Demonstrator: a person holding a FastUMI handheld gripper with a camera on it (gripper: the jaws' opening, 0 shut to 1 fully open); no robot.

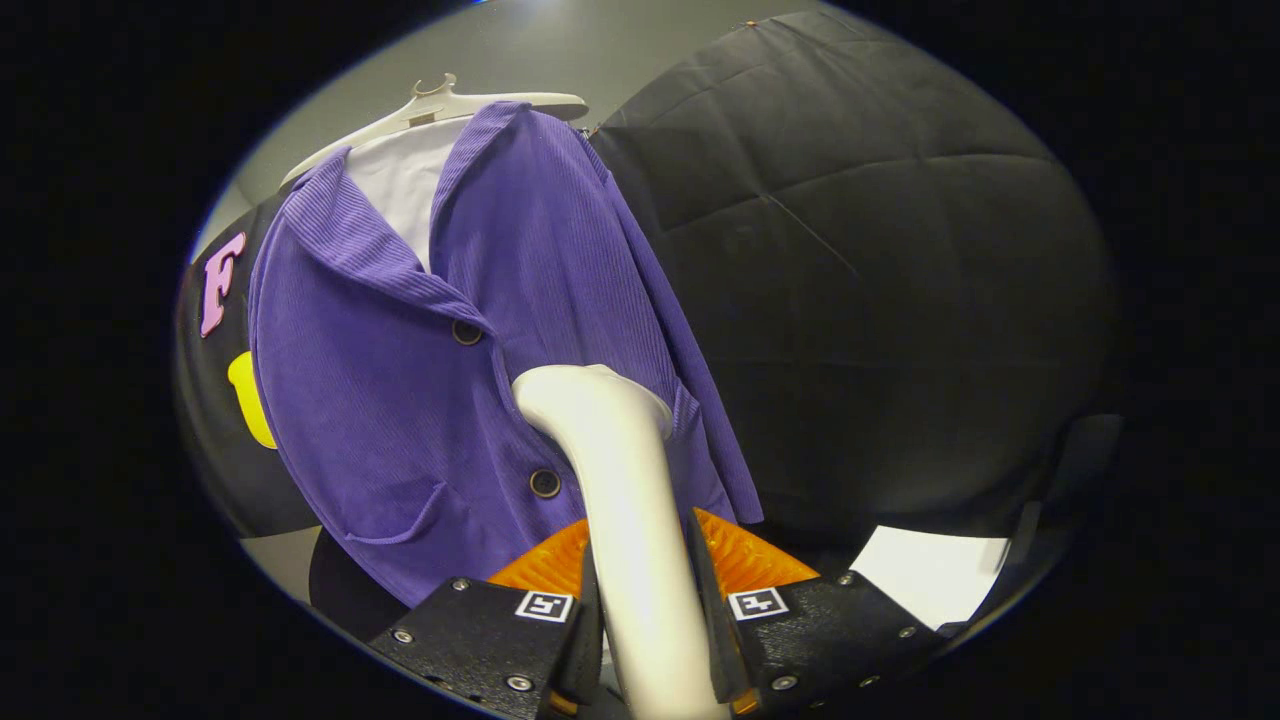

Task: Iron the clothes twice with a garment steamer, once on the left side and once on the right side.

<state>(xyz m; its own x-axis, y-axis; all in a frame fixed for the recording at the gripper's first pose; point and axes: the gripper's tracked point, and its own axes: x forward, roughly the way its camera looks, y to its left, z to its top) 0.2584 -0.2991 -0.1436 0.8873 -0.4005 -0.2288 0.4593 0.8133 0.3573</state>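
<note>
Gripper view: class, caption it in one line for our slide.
Gripper shut on white garment steamer, its head against purple corduroy jacket on white hanger.

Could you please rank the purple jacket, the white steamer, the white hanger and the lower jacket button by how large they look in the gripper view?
1. Purple jacket.
2. White steamer, held between the gripper fingers; its nearness to the camera inflates it.
3. White hanger.
4. Lower jacket button.

Steamer [620, 470] between the fingers [560, 610], its head seemingly touching the hanging jacket [400, 400].
</note>
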